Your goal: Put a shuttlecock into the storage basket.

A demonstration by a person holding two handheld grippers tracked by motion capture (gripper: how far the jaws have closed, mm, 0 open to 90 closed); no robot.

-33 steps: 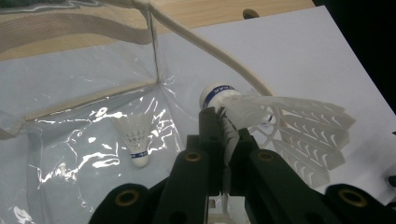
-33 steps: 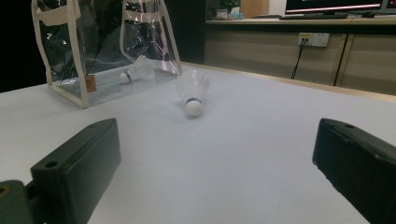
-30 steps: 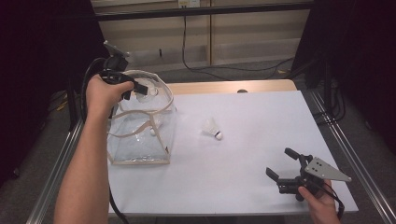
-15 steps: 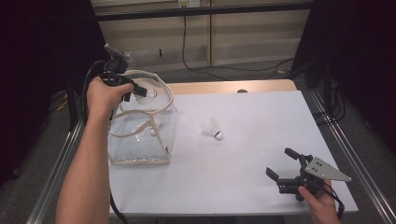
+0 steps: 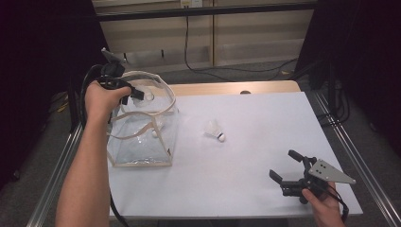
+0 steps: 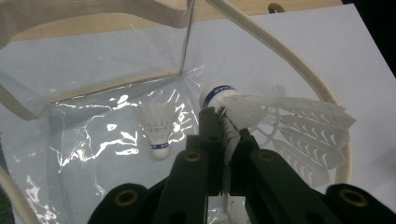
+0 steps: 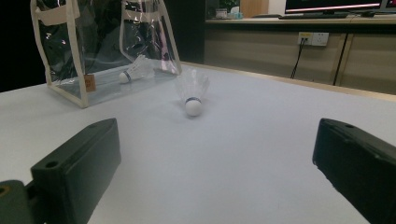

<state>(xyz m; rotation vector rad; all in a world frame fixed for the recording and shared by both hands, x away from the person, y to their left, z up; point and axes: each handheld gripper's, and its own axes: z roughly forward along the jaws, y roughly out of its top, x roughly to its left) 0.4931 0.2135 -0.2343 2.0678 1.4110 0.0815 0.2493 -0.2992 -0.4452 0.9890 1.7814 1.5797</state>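
My left gripper [image 5: 138, 93] hovers over the mouth of a clear plastic bag [image 5: 137, 144] with cream trim, at the table's left. It is shut on the feather skirt of a white shuttlecock [image 6: 285, 119], whose cork points away from the gripper [image 6: 224, 125] and over the bag's opening. A second shuttlecock [image 6: 157, 129] lies on the bag's floor [image 7: 132, 70]. A third shuttlecock [image 5: 215, 130] rests on the white table near the middle, cork toward me [image 7: 192, 92]. My right gripper [image 5: 287, 167] sits open at the front right, jaws wide apart [image 7: 217, 140], pointing at that shuttlecock.
The white table top [image 5: 265, 118] has a wooden far edge and metal rails on both sides. Cream handle straps [image 6: 275, 46] arc over the bag [image 7: 100, 44]. A cable trails from the left gripper down along the person's forearm.
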